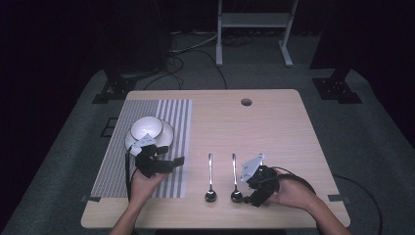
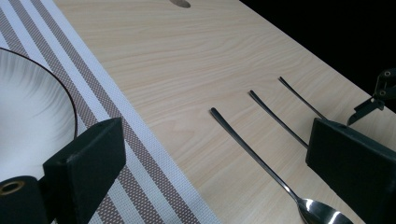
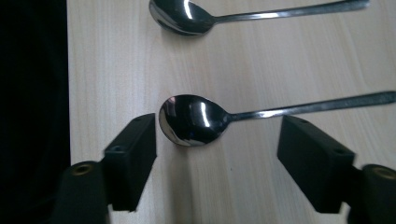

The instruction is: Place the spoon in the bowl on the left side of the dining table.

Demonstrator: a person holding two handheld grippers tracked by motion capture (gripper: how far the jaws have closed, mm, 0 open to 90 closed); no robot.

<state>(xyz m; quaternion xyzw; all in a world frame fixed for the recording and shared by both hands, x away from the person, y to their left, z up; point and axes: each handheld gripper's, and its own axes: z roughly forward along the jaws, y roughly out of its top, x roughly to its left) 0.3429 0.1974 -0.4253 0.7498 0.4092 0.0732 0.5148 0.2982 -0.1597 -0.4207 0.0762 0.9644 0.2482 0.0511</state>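
Two spoons lie side by side on the worktop (image 1: 274, 122), left spoon (image 1: 210, 176) and right spoon (image 1: 235, 176), long axes running 12 to 6, bowls at the 6 end nearest the person. Right claw (image 3: 217, 154) gapes wide around the right spoon's bowl without touching it. Left claw (image 2: 215, 172) sits wide open over the striped placemat (image 1: 171, 122), near the white bowl (image 1: 146, 128). No readable writing anywhere.

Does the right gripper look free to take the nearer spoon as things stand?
Probably yes: the right gripper is open with its jaws either side of the spoon, whose bowl lies just ahead on bare table, and the second spoon lies apart.
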